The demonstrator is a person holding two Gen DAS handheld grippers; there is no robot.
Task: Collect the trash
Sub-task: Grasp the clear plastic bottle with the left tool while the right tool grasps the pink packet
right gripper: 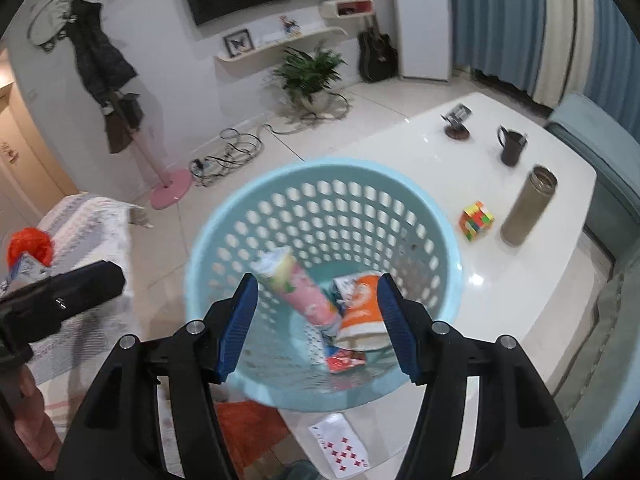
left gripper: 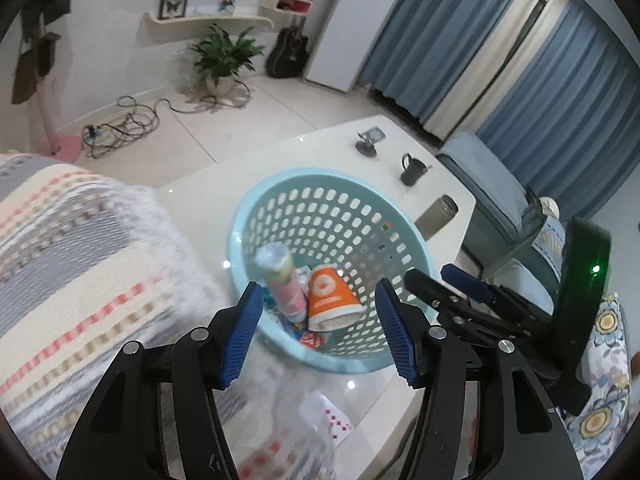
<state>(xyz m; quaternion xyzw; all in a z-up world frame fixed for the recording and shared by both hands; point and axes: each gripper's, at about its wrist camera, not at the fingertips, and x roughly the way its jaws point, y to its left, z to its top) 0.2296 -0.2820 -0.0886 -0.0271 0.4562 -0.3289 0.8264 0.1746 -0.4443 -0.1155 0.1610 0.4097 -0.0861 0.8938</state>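
We see a pale blue basket (right gripper: pixel 320 184) pierced all round with rows of holes, on a glossy white counter (right gripper: pixel 520 280). Inside it lie a pink can (right gripper: pixel 308 296) with a green and white top, an orange cup (right gripper: pixel 362 300) with a white emblem, and a red wrapper (right gripper: pixel 346 360). A white playing card (right gripper: pixel 340 446) bears red diamonds. The cube (right gripper: pixel 476 220) shows orange, yellow and green squares. The mug (right gripper: pixel 512 146) is black, the flask (right gripper: pixel 528 204) olive-grey. Both claws carry blue ribbed pads (left gripper: pixel 242 340) on black arms. The blanket (left gripper: pixel 80 260) has cream, grey and red stripes.
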